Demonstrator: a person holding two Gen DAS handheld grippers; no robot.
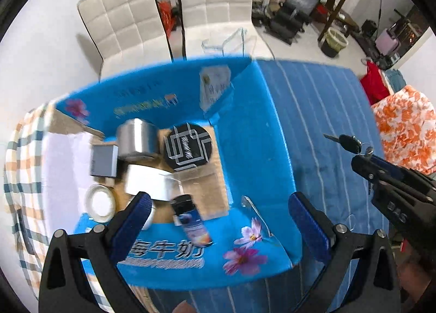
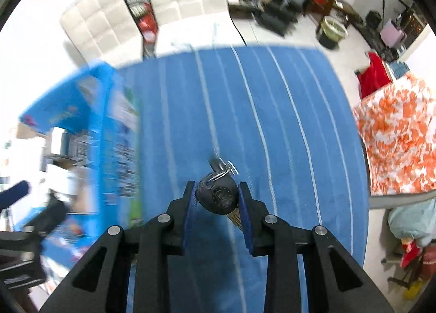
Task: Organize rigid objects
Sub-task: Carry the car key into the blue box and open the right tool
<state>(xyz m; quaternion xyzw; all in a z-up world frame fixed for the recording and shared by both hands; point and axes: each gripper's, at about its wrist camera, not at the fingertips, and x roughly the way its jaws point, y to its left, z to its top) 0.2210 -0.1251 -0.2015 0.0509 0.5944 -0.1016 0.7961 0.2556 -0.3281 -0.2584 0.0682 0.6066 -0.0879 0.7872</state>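
An open blue cardboard box (image 1: 245,149) stands on a blue striped cloth. Inside lie a silver tin (image 1: 137,137), a round black lid with a white pattern (image 1: 188,150), a grey box (image 1: 103,161), a white box (image 1: 147,182), a tape roll (image 1: 99,204) and a dark spray can (image 1: 192,220). My left gripper (image 1: 218,220) is open and empty, above the box's near wall. My right gripper (image 2: 217,198) is shut on a black car key (image 2: 218,195) with a key ring, held above the cloth right of the box (image 2: 109,127). The key also shows in the left wrist view (image 1: 347,142).
The blue striped cloth (image 2: 272,122) covers the table. Two white padded chairs (image 1: 174,13) stand behind it. An orange floral cloth (image 2: 397,135) lies at the right. A checked cloth (image 1: 24,163) lies left of the box. Gym gear and a bin (image 1: 333,40) stand far back.
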